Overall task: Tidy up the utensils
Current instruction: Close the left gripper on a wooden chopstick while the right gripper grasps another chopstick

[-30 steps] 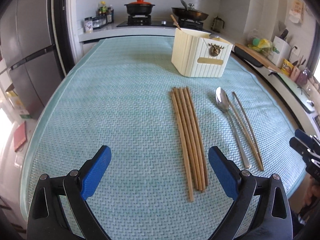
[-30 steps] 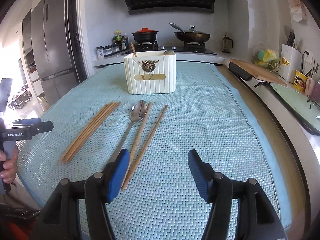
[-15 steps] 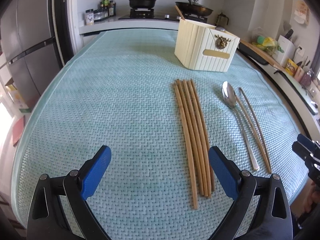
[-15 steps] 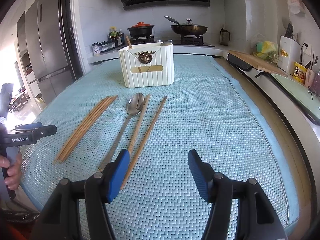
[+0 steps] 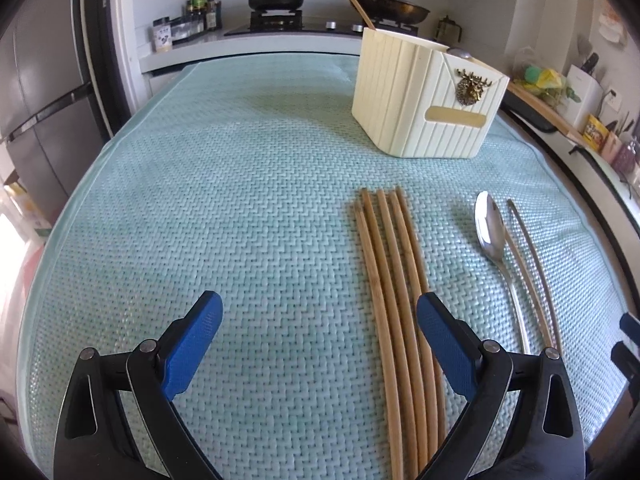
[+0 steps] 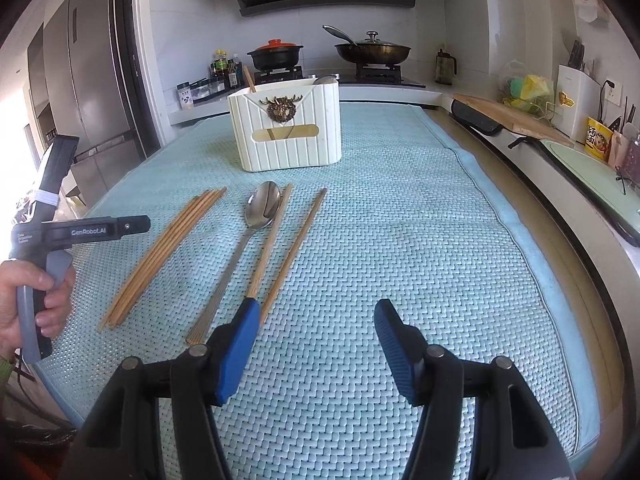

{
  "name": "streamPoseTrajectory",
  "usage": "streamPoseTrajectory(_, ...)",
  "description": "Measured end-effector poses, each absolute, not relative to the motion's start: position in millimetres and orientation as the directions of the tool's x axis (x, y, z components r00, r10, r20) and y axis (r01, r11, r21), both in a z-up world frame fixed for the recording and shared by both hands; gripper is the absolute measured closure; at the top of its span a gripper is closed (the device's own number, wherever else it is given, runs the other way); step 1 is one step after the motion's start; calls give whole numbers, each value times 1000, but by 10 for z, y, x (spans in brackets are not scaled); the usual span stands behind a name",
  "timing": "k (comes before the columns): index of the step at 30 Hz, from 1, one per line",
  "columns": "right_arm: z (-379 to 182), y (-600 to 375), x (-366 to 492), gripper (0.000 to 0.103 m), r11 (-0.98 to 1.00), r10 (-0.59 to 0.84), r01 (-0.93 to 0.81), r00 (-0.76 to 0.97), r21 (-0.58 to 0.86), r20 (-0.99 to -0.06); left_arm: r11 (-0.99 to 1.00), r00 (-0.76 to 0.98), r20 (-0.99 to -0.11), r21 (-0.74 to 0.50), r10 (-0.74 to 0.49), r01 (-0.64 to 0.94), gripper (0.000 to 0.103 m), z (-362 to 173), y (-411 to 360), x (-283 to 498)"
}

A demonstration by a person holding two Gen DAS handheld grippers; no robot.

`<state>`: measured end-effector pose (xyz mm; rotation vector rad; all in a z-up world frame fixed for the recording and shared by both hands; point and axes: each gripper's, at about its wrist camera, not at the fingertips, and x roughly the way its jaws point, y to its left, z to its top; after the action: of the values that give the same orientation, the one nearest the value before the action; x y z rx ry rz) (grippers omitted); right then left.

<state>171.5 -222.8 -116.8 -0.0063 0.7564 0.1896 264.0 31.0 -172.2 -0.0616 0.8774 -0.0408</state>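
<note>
Teal woven mat (image 5: 248, 184) covers the kitchen counter (image 6: 560, 264).

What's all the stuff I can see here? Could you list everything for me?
bamboo chopsticks: four, tan, bundled on the mat
loose chopsticks: two, tan, right of the spoon
spoon: one, silver, between both chopstick sets
utensil holder: one, cream, far on the mat
mat: one, pale teal, covering the table
pot: one, black, red lid, on the stove
wok: one, dark, on the stove
left gripper: blue pads, open
right gripper: blue pads, open
</note>
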Motion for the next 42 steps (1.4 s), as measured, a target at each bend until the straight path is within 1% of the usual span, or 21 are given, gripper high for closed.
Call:
streamPoseTrajectory(6, -1160, -2222, 1744, 42, 982, 176, -179, 707, 67, -685, 999, 614, -789, -32, -20, -8, 5, -1834, 300, 2822)
streamPoseTrajectory(15, -1171, -2247, 1833, 42, 981, 184, -179, 698, 80, -692, 998, 592, -805, -60, -33, -26, 5, -1926, 383, 2882)
streamPoseTrajectory(19, -1191, -2235, 1954, 42, 979, 194, -180, 685, 95, -702, 999, 584, -812, -24, 3, -39, 5, -1946, 415, 2922)
streamPoseTrajectory(27, -1304, -2152, 2511, 42, 975, 218, -185, 647, 126, -731, 1000, 575, -818, -7, -1, -8, 5, -1948, 390, 2972)
streamPoseTrajectory(31, -1406, -2116, 2898, 42, 969, 247, -173, 608, 177, -755, 1000, 566, -824, -7, -8, 4, 6, -1942, 393, 3026)
streamPoseTrajectory(33, -1478, -2060, 3071, 42, 972, 234, -171, 594, 163, -770, 1000, 562, -827, -8, -15, 15, 8, -1931, 383, 3078)
streamPoseTrajectory(35, -1565, -2004, 3226, 51, 976, 209, -168, 570, 136, -795, 1000, 555, -831, -8, -23, 29, 12, -1918, 364, 3123)
streamPoseTrajectory(36, -1564, -1980, 3265, 51, 978, 197, -173, 583, 116, -788, 999, 551, -834, -9, -28, 37, 16, -1907, 354, 3147)
streamPoseTrajectory(37, -1571, -1946, 3317, 56, 978, 188, -182, 577, 99, -795, 999, 547, -837, -7, -31, 47, 20, -1899, 338, 3172)
streamPoseTrajectory(38, -1579, -1920, 3369, 60, 977, 191, -191, 569, 98, -800, 998, 543, -839, -4, -35, 58, 22, -1888, 313, 3201)
streamPoseTrajectory(40, -1578, -1871, 3463, 65, 976, 183, -201, 562, 82, -807, 997, 533, -845, 2, -43, 82, 29, -1874, 265, 3269)
streamPoseTrajectory(41, -1579, -1844, 3501, 71, 975, 179, -209, 557, 71, -811, 996, 530, -847, 0, -49, 92, 31, -1863, 245, 3290)
streamPoseTrajectory(42, -1583, -1821, 3542, 75, 974, 176, -215, 549, 66, -817, 995, 523, -850, -5, -57, 101, 37, -1854, 236, 3332)
